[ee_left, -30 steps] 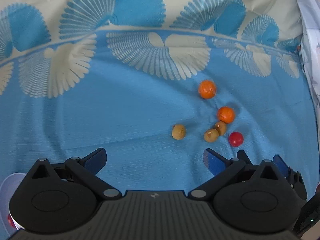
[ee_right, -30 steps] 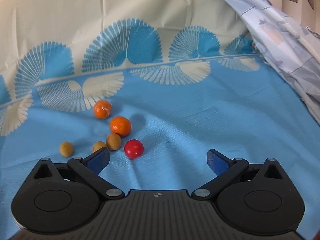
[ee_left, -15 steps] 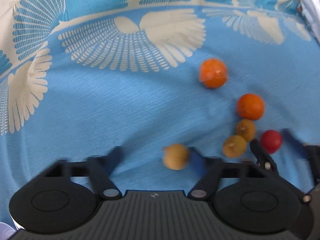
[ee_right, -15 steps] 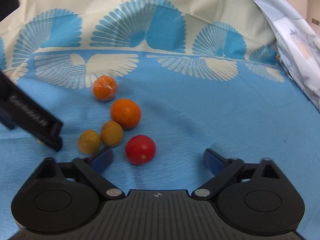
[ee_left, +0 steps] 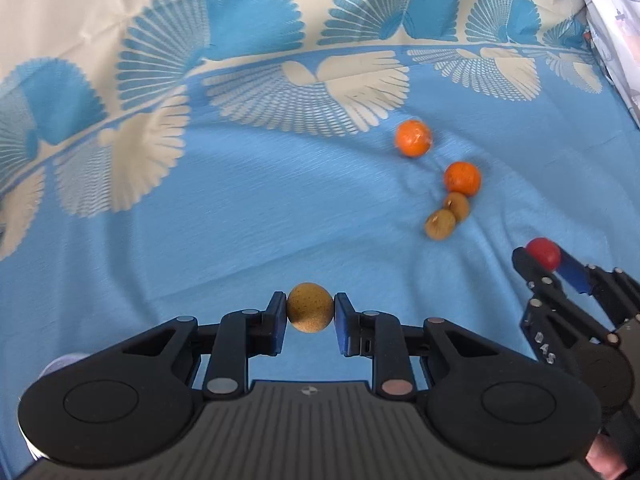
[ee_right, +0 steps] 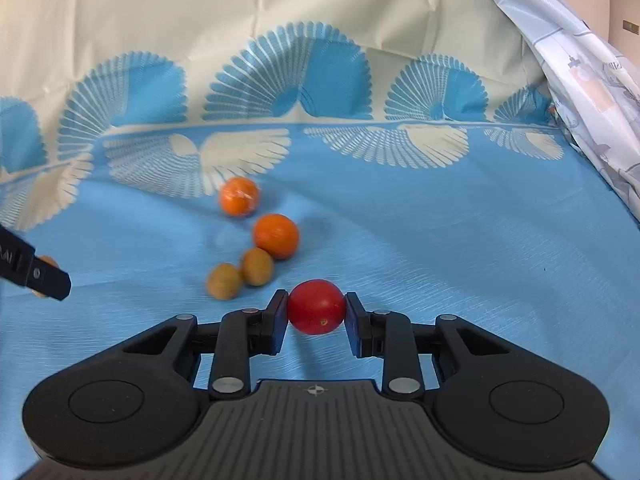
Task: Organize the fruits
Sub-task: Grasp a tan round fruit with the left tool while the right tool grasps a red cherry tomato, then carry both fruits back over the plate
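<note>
**Both grippers clamped on fruit above the blue cloth**

A blue tablecloth (ee_right: 440,248) with cream fan patterns fills both views. The left gripper (ee_left: 310,312) reaches forward low over it, its jaws closed on a speckled tan fruit (ee_left: 310,307). The right gripper (ee_right: 316,312), seen from the left wrist camera off to the right, points forward too, its jaws pressed on a red tomato (ee_right: 316,306). On the cloth beyond lie two oranges (ee_right: 276,236), well apart from the grippers, with two small brown fruits (ee_right: 258,266) touching each other just beside the nearer orange.
</note>
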The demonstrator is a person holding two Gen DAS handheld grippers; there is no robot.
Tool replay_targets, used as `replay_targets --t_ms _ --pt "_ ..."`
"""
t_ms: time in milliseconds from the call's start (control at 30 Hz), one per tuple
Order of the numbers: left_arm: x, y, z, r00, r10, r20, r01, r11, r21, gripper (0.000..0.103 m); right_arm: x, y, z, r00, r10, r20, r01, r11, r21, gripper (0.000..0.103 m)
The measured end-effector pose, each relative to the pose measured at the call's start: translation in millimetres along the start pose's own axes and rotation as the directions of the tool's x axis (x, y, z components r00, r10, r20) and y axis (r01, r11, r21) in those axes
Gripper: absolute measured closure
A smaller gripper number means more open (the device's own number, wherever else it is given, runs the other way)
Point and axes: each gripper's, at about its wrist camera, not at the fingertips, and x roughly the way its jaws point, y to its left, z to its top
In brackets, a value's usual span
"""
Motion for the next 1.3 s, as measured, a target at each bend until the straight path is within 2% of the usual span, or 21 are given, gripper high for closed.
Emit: replay_targets --t_ms 133,300,400,533,700,833,967,1300 --pt "-42 21 -27 0.999 0.034 0.004 -0.034 0.999 -0.029 0.075 -53 13 -3 0.997 0.07 0.019 -0.07 0.998 -0.003 0.072" --pt "-103 56 -69 0.999 0.035 0.016 -0.033 0.992 -0.118 0.075 -127 37 -11 0.982 0.187 0.003 -0.187 0.982 -0.023 0.072" --pt "-142 80 -103 0.999 0.045 0.019 -0.041 0.982 -0.186 0.075 -164 54 -15 0.953 0.299 -0.044 -0.3 0.953 -0.044 0.072" --pt "-185 113 -146 0.997 0.068 0.033 -0.057 0.966 -0.253 0.075 -206 80 -24 0.899 0.416 -0.138 -0.422 0.906 -0.017 0.072" --pt "-224 150 -198 0.992 0.115 0.045 -0.095 0.944 -0.315 0.075 -256 120 -35 0.859 0.482 -0.173 -0.503 0.857 -0.108 0.072" --pt "-245 175 -232 0.992 0.116 0.056 -0.087 0.924 -0.372 0.075 -284 145 -46 0.838 0.505 -0.207 -0.536 0.833 -0.139 0.072" --pt "-259 192 -257 0.99 0.124 0.073 -0.083 0.908 -0.412 0.075 -306 163 -55 0.827 0.516 -0.222 -0.555 0.813 -0.178 0.072" --pt "-273 212 -280 0.986 0.124 0.107 -0.06 0.882 -0.467 0.075 -334 181 -59 0.849 0.487 -0.204 -0.527 0.803 -0.276 0.072"
